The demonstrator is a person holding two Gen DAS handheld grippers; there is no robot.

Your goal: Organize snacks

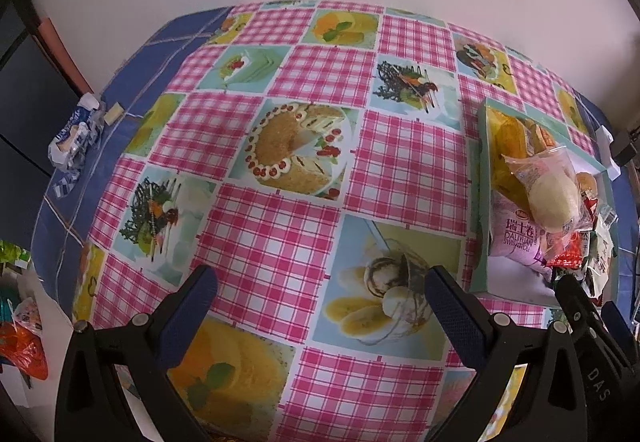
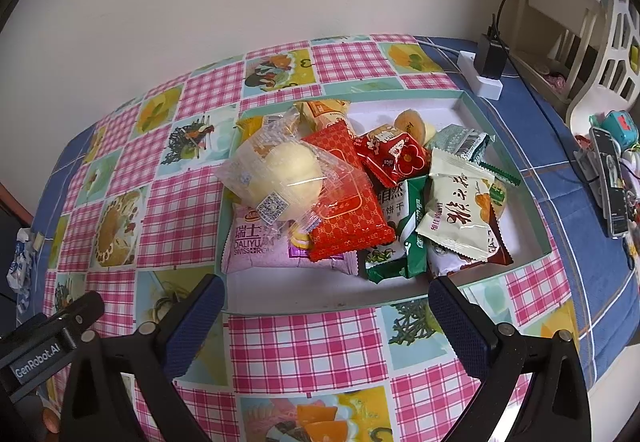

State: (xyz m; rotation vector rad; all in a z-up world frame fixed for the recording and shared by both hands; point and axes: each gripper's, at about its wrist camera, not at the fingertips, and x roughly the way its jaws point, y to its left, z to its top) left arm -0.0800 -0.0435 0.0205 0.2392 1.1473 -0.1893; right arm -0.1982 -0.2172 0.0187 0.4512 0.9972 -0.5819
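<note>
At the bottom of the right wrist view the right gripper hangs with its jaws wide apart and nothing between them, just short of the near rim of the shallow tray that fills the centre of the frame. The left gripper, low in its own view, is likewise spread and empty above bare tablecloth, with the tray off at its right edge. All the snacks lie heaped in the tray, overlapping. In the lower middle, the pale purple swiss roll pack is pinned under the red wafer packet and the clear-wrapped bun, which sits topmost in the left-centre. A pinch on the purple pack would likely drag those two along or tip them over the rim. The bun looks soft, so a hard close could crush it, and its slick film may slip. Right of centre, the cream packet leans on green ones; lifting it could scatter them. Farther up at the upper right, a white power strip and cable lie just beyond the tray, and a wide sweep might snag them.
</note>
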